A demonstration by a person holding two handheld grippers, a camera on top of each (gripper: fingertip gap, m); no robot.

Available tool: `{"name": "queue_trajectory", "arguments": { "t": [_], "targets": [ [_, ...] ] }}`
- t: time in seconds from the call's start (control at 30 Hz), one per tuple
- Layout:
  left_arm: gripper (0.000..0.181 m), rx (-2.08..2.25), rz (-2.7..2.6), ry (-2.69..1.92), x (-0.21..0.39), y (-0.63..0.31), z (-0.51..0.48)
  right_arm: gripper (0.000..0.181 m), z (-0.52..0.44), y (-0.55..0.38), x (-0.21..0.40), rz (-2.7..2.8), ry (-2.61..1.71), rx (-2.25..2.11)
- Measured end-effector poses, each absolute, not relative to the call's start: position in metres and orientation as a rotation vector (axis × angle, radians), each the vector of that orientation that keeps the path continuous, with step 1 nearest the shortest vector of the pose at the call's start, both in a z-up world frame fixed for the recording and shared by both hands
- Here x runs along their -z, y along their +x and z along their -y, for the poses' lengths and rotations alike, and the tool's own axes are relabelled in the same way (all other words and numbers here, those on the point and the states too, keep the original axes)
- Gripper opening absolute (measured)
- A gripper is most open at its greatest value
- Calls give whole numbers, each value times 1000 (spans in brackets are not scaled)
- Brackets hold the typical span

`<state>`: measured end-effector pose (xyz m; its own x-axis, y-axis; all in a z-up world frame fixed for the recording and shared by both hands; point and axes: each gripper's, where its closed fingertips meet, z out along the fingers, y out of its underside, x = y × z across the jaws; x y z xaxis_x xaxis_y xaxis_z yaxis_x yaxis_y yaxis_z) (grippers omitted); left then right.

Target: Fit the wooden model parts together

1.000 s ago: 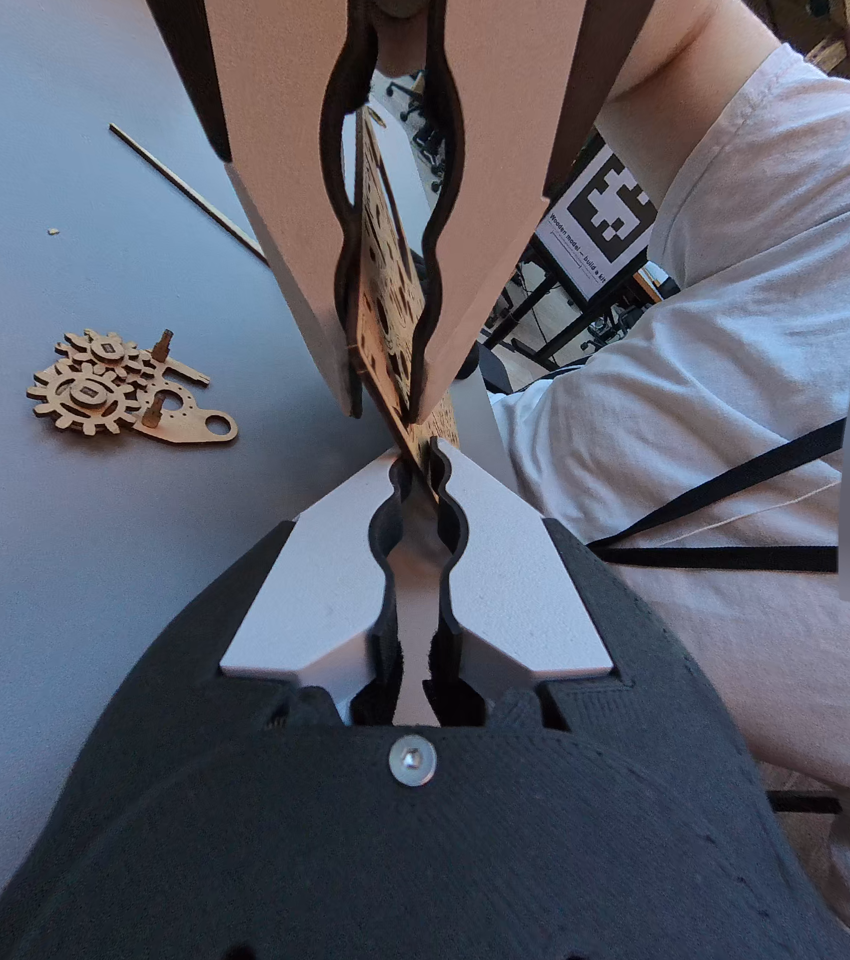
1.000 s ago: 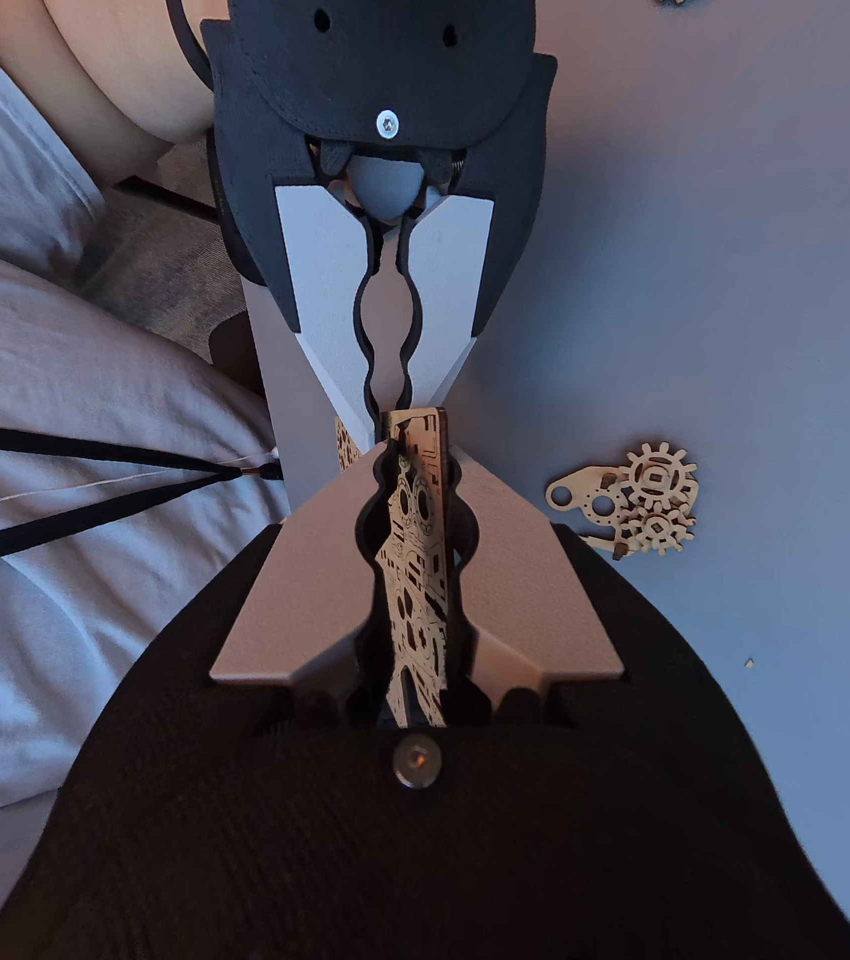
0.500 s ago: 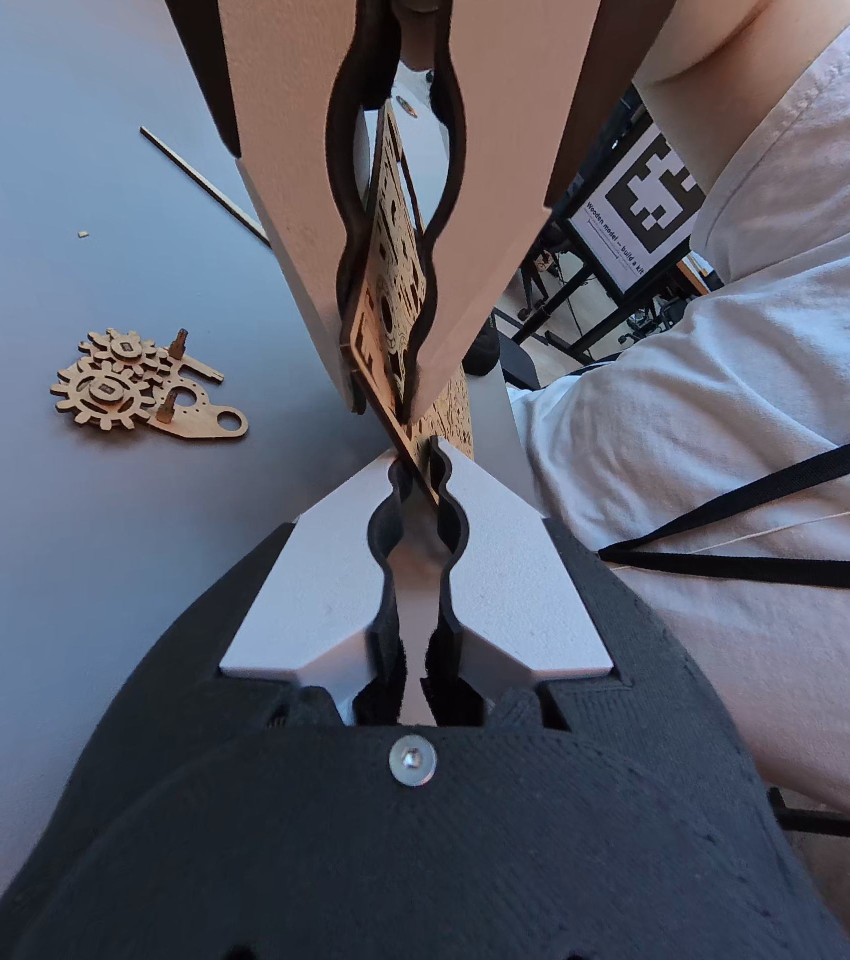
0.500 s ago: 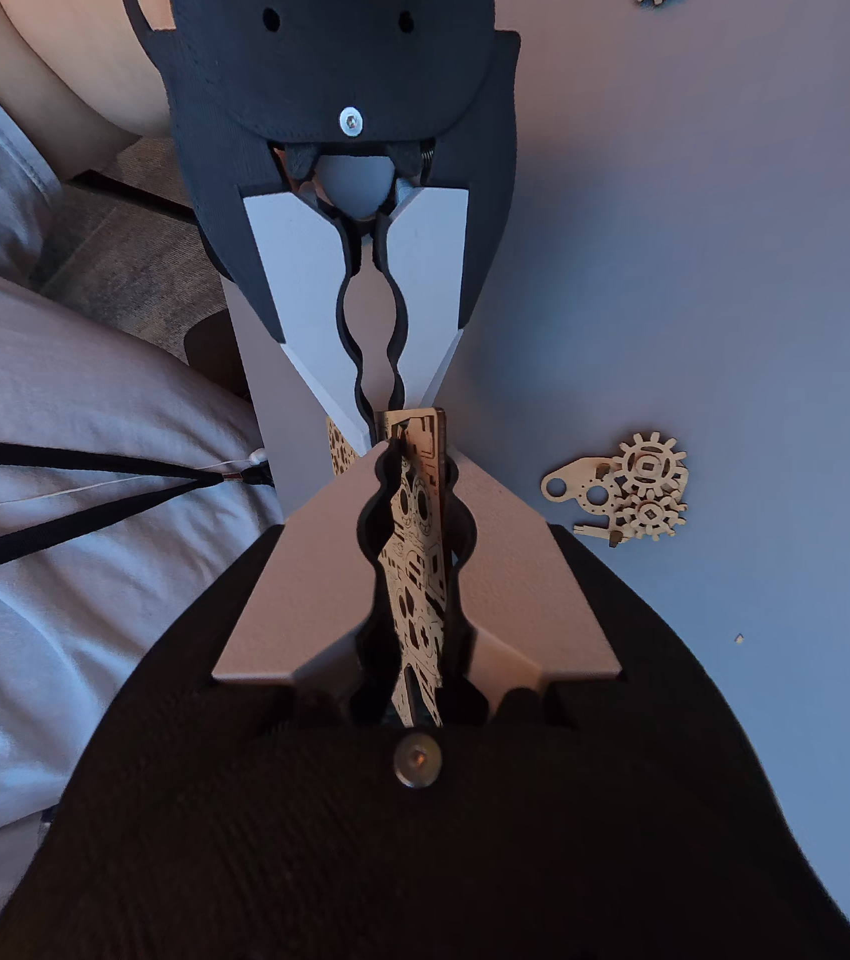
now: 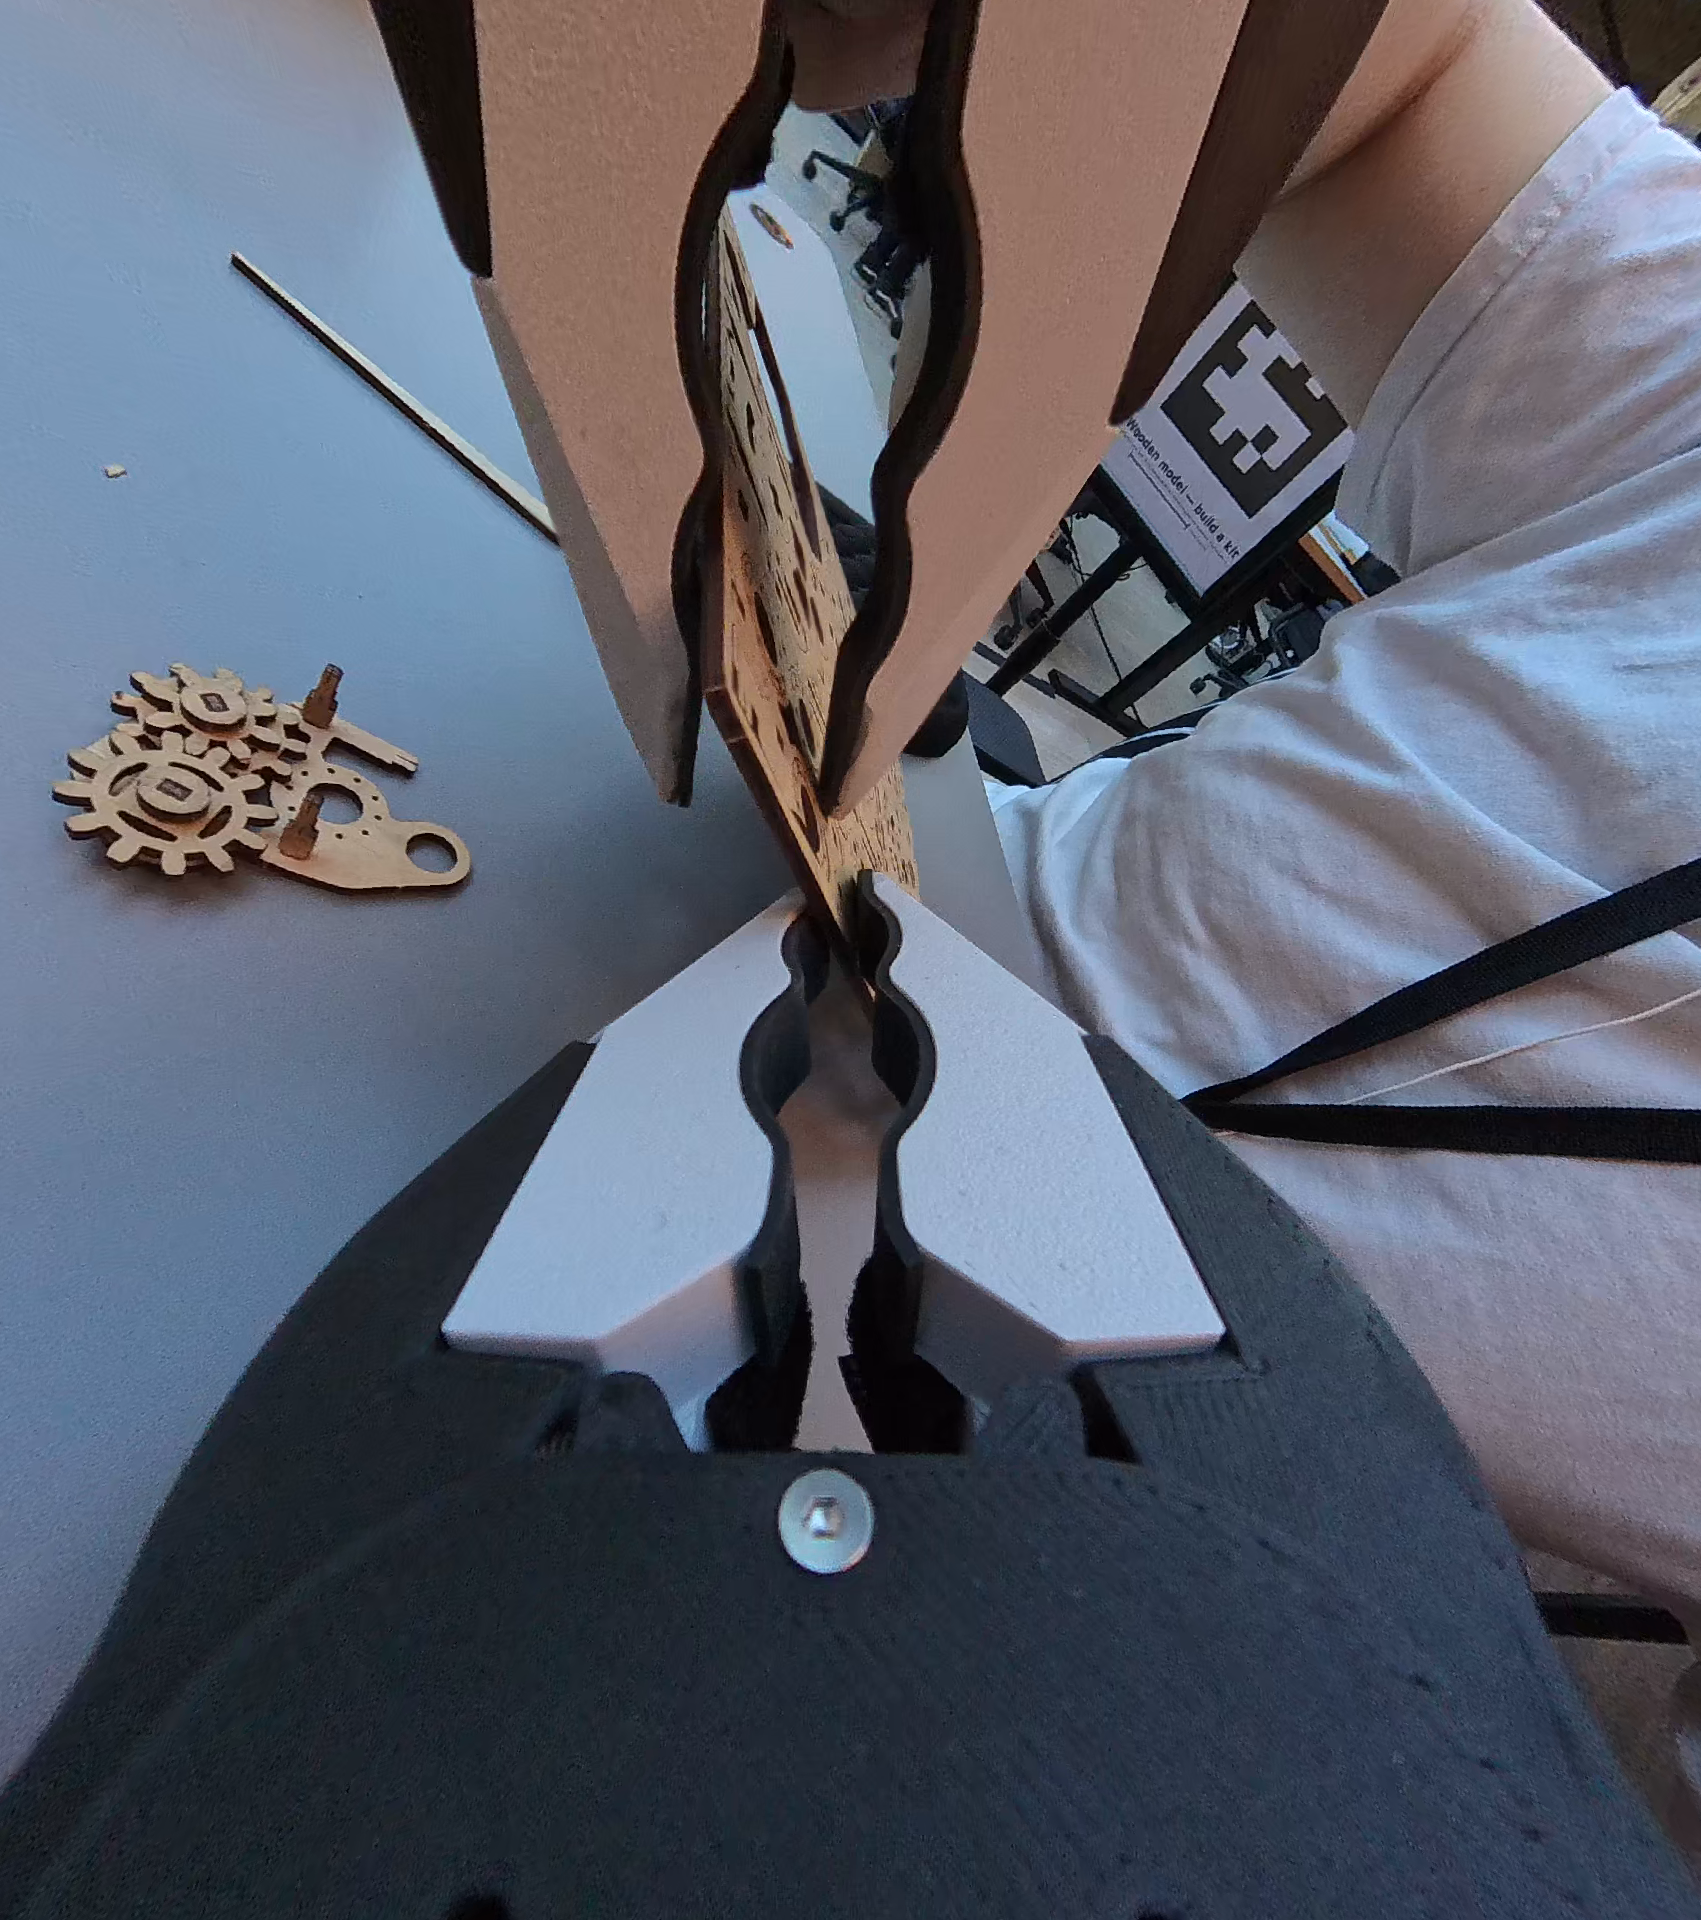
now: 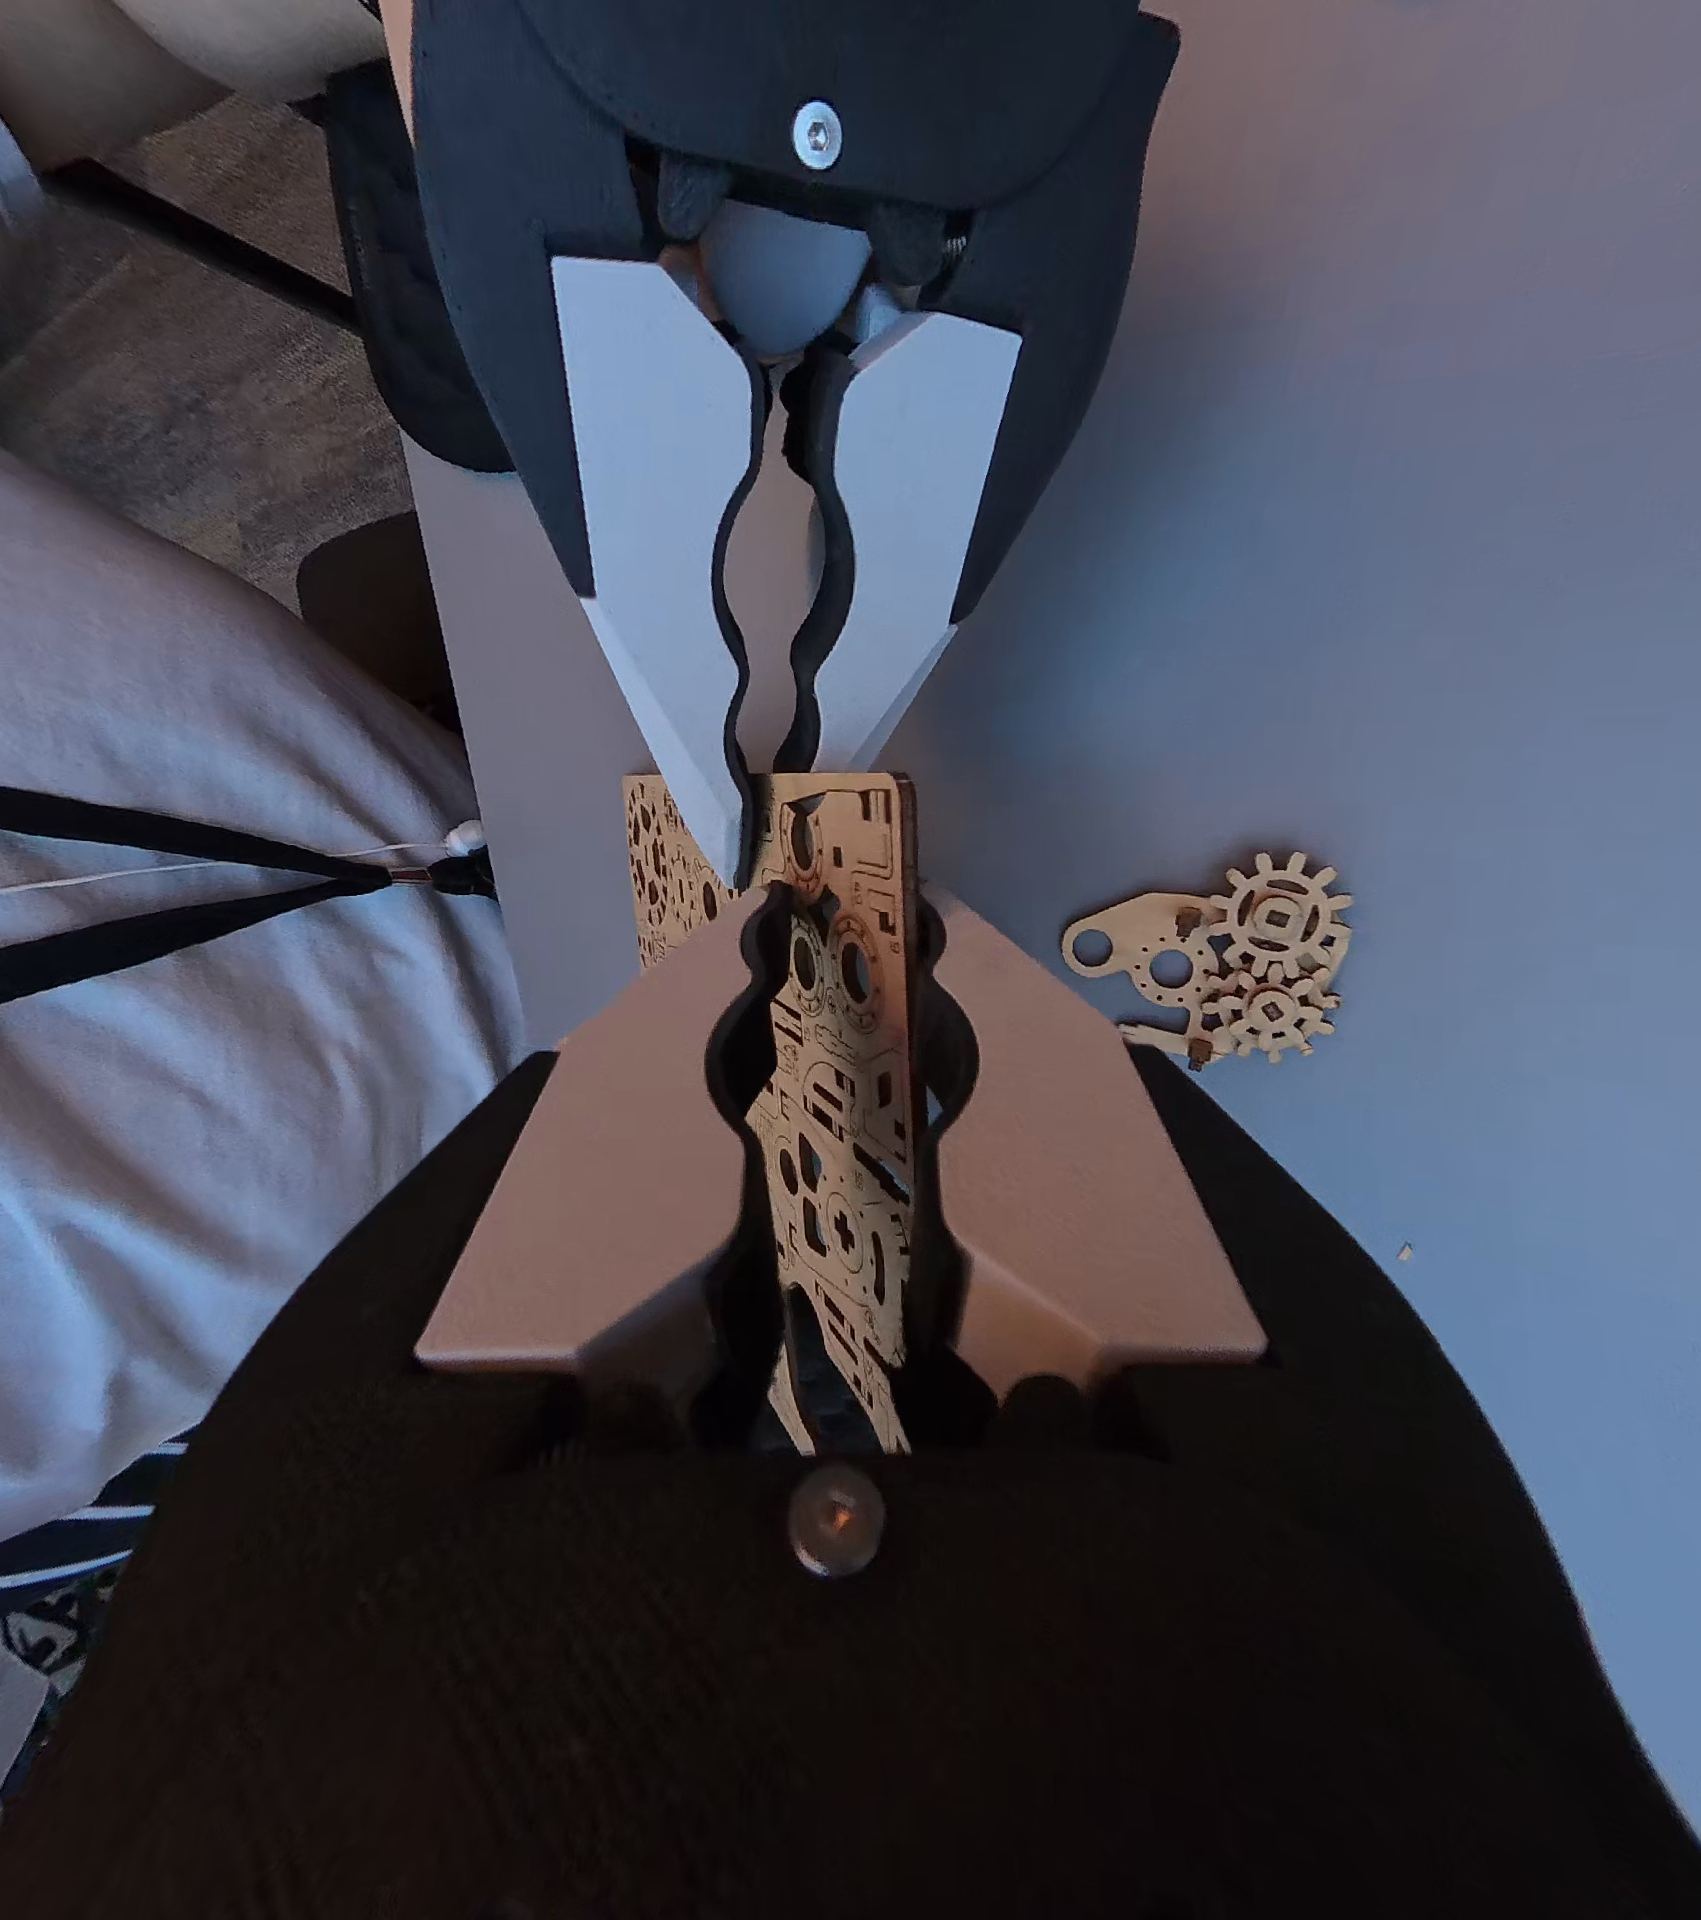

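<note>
Both grippers face each other over the bench [image 5: 46, 1091]. The left gripper [image 5: 833, 914] pinches the wooden sheet [image 5: 773, 582] at its corner, bracing it. The right gripper [image 6: 841, 914] has its fingers spread around the sheet, seemingly regrasping; the gear assembly [image 6: 1230, 961] waits aside.

Grey-blue tabletop [image 5: 150, 1143]; office chairs [image 5: 867, 197] and black desk legs [image 5: 1085, 613] beyond; brownish carpet [image 6: 171, 343].

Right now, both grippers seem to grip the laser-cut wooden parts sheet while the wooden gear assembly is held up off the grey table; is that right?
Not quite: the wooden gear assembly lies flat on the grey table, ungripped, as the left wrist view shows. The left gripper pinches the laser-cut wooden parts sheet; the right gripper surrounds it.
</note>
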<state>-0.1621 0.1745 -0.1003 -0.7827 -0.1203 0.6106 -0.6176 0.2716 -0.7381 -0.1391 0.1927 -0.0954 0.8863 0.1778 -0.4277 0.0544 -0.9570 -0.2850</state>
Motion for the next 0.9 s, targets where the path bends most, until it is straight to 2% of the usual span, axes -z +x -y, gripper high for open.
{"name": "queue_trajectory", "arguments": {
  "t": [0.43,0.57,0.63,0.7,0.9],
  "targets": [
    [2,-1489,2137,687,105,-164,-176,20,-195,-140,100,226,-2821,-577],
    [2,-1511,2104,644,100,-166,-174,19,-192,-144,93,200,-2771,-673],
    [1,-1512,2090,646,101,-166,-174,29,-193,-145,94,170,-2754,-692],
    [2,-1511,2096,649,102,-165,-174,25,-194,-141,98,215,-2769,-609],
    [2,-1498,2107,670,104,-163,-175,27,-193,-139,102,269,-2803,-546]
  ]
}}
